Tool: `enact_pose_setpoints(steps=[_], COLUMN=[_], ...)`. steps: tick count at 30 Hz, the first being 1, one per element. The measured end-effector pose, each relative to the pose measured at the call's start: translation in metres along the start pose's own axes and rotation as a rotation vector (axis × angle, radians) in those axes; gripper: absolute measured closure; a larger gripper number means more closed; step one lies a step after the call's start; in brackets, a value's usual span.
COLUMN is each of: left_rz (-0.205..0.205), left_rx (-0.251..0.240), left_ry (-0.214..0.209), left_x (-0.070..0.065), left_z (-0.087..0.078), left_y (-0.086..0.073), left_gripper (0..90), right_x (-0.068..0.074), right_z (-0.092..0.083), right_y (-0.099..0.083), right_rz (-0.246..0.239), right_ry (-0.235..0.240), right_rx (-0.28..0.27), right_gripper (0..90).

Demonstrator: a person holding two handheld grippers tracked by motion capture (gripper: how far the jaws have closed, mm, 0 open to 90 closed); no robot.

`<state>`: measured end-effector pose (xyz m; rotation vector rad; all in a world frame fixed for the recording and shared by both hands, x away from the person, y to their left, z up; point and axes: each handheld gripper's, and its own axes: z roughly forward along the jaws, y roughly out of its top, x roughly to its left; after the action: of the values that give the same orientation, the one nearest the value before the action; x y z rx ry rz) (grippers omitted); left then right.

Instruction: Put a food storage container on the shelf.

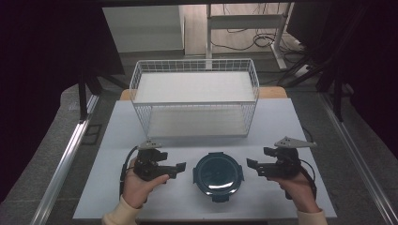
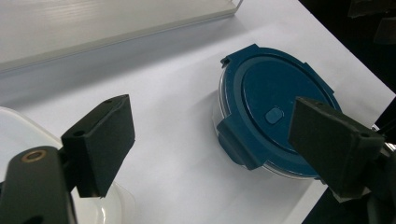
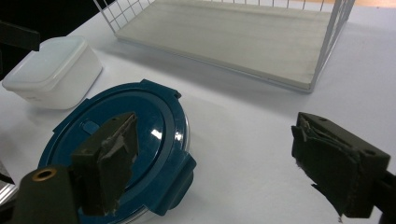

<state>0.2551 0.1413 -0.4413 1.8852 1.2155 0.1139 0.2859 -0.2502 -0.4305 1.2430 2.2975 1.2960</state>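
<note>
A round clear container with a dark blue clip-on lid (image 1: 218, 176) sits on the white table near its front edge, between my two grippers. My left gripper (image 1: 172, 160) is just left of it, open and empty, pointing right toward it. The left gripper view looks between the open jaws of the left gripper (image 2: 210, 121) at the blue lid (image 2: 275, 107), which is ahead and to the right. My right gripper (image 1: 259, 157) is just right of the container, open and empty. In the right gripper view the right gripper (image 3: 215, 130) has its left jaw over the lid (image 3: 140, 121).
A white wire two-shelf basket (image 1: 195, 101) stands behind the container at mid-table. A white lidded square box (image 3: 53, 70) sits by the left hand, its corner (image 2: 18, 130) under the left jaw. Bare table (image 1: 272, 126) lies right of the basket.
</note>
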Motion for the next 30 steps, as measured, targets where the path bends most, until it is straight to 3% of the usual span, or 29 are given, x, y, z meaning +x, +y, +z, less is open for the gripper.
enact_pose_setpoints(steps=[13, 20, 27, 30], left_rz=[-0.017, -0.031, -0.028, -0.050], left_rx=[0.059, 0.098, 0.113, 0.112], left_ry=[-0.035, -0.085, -0.080, -0.073], left_x=[-0.005, -0.013, -0.019, -0.018], left_z=[0.016, 0.030, 0.039, 0.044], left_y=[-0.003, -0.003, -0.006, -0.007], left_gripper=[11.0, 9.9, 9.3, 9.4], right_x=[0.006, 0.012, 0.017, 0.019], right_z=[0.009, 0.017, 0.026, 0.029], right_y=[-0.002, -0.004, -0.007, -0.009], right_rz=[0.014, 0.018, 0.024, 0.024], right_ry=[0.031, 0.059, 0.089, 0.097], right_rx=[0.044, 0.077, 0.113, 0.122], right_gripper=[11.6, 10.5, 9.7, 9.1])
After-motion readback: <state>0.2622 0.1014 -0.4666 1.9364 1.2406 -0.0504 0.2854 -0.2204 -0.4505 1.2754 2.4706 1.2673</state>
